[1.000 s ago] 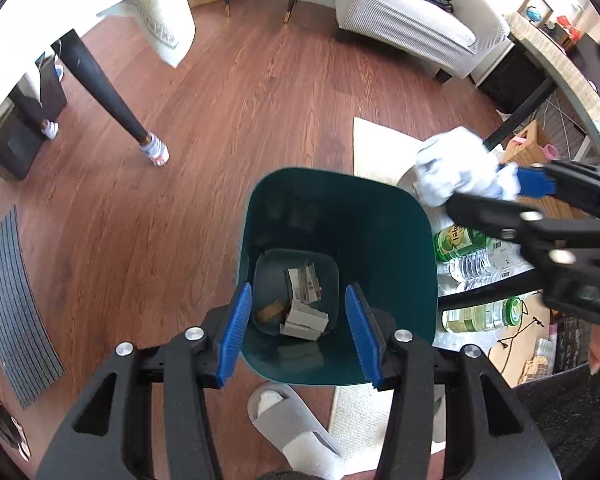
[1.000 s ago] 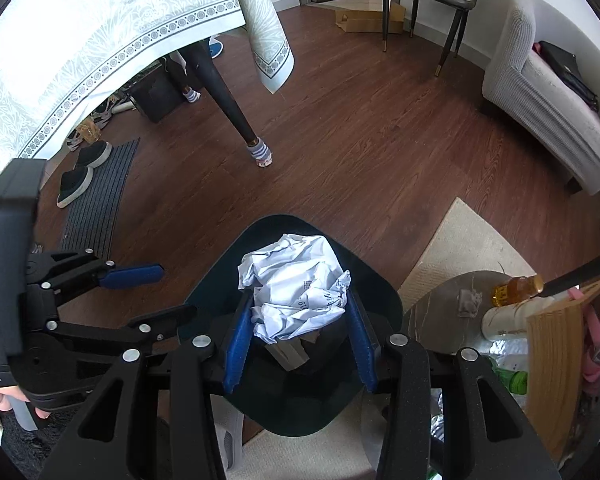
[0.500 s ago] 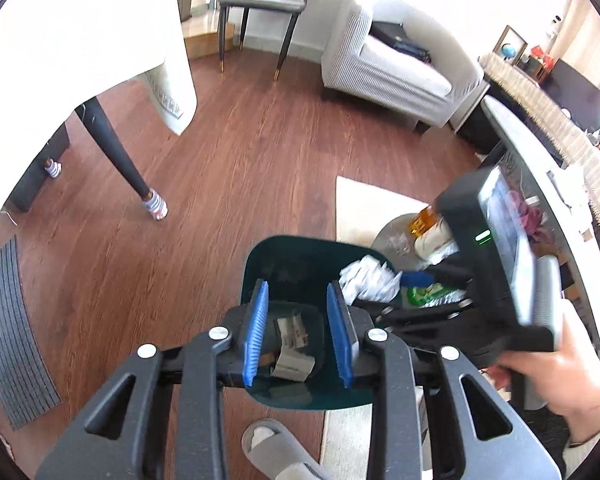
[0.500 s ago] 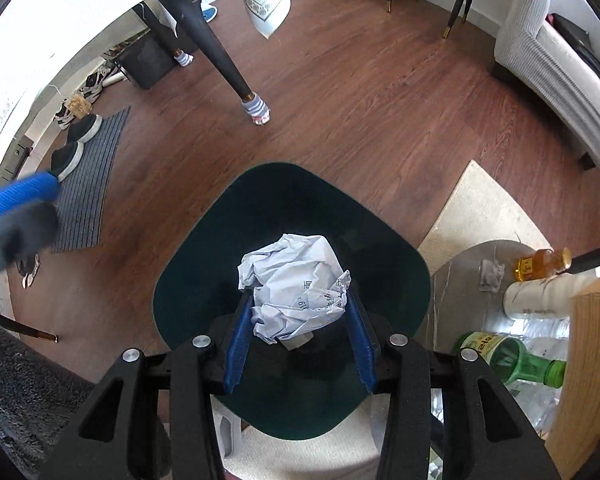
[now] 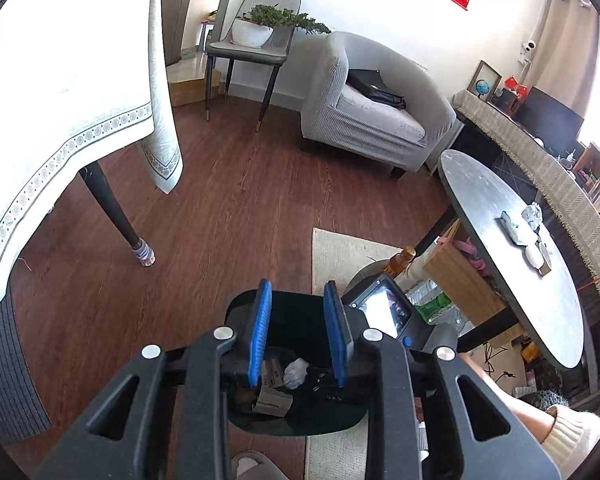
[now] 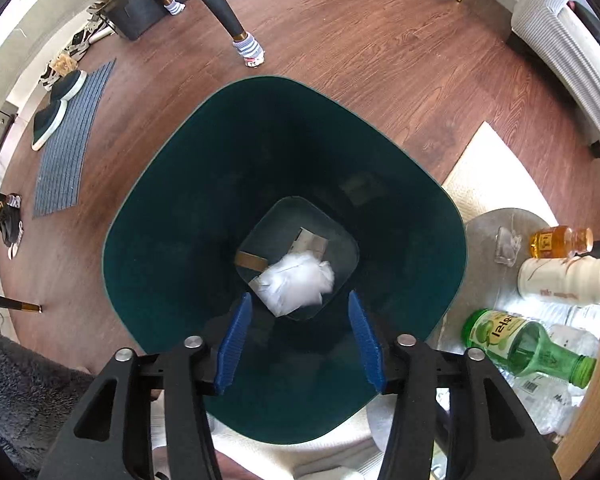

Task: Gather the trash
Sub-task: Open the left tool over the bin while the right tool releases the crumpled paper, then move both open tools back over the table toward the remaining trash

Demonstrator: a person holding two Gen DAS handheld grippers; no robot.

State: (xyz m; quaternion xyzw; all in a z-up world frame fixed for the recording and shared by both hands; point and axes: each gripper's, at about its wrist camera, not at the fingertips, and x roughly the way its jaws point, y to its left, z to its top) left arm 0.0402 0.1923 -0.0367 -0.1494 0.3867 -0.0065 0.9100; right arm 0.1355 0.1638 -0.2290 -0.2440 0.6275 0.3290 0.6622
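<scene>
Landmark: the dark green bin [image 6: 172, 208] on the wood floor. Left of the bin, a grey mat [image 6: 66, 140] carries a pair of shoes. Above the bin mouth the right tongs [image 6: 298, 340] stand spread and empty; the crumpled paper ball [image 6: 298, 282] lies blurred near the bin bottom, among cardboard scraps. The left tongs [image 5: 298, 332] hover over the same bin, parted and holding nothing. Right of the bin, on the low table [image 6: 484, 220], stand an amber bottle [image 6: 560, 242], a white bottle [image 6: 560, 280] and a green bottle [image 6: 528, 346]. Judged step: one deposit complete. The next move calls for reaching further trash, perhaps the crumpled wad [image 5: 532, 214] on the oval table [image 5: 500, 208].
</scene>
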